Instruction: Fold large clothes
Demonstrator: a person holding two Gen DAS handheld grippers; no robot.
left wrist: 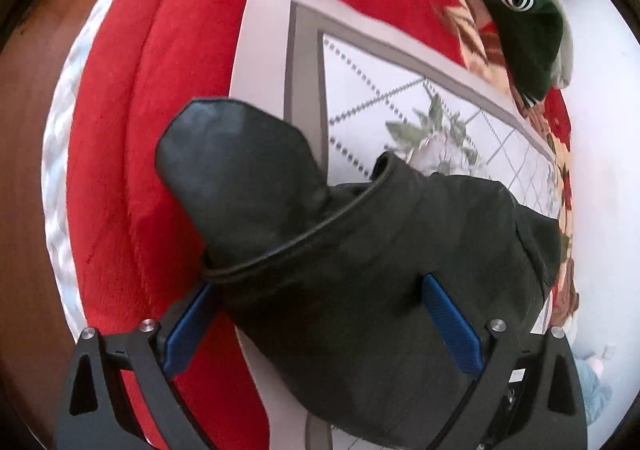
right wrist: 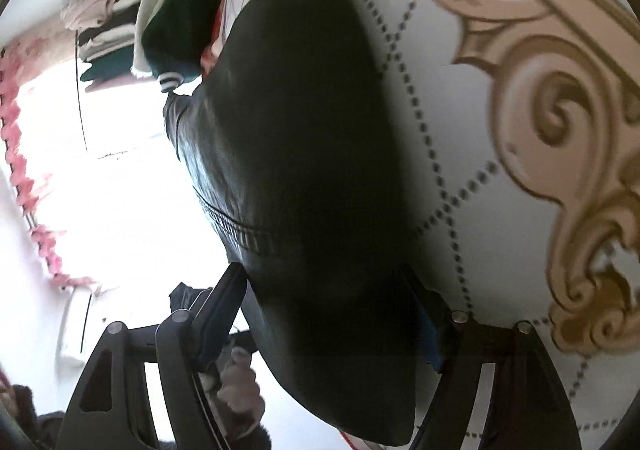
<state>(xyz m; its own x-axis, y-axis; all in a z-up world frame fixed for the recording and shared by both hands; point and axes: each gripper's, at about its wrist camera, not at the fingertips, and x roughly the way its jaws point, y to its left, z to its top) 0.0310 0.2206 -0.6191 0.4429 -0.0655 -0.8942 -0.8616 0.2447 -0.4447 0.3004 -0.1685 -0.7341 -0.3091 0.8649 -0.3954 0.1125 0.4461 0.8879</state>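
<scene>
Here both claws grip one black leather jacket (left wrist: 340,290). Left gripper (left wrist: 320,314) and right gripper (right wrist: 328,314) each clamp bunched leather, above the red blanket (left wrist: 132,170).

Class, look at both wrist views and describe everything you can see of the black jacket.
The black jacket looks like smooth, slightly shiny leather, with a piped seam and a ribbed stitched band. It lies bunched on a white patterned sheet over a red blanket, one rounded end sticking out. It fills the gap between the left gripper fingers, and likewise the right gripper.
</scene>
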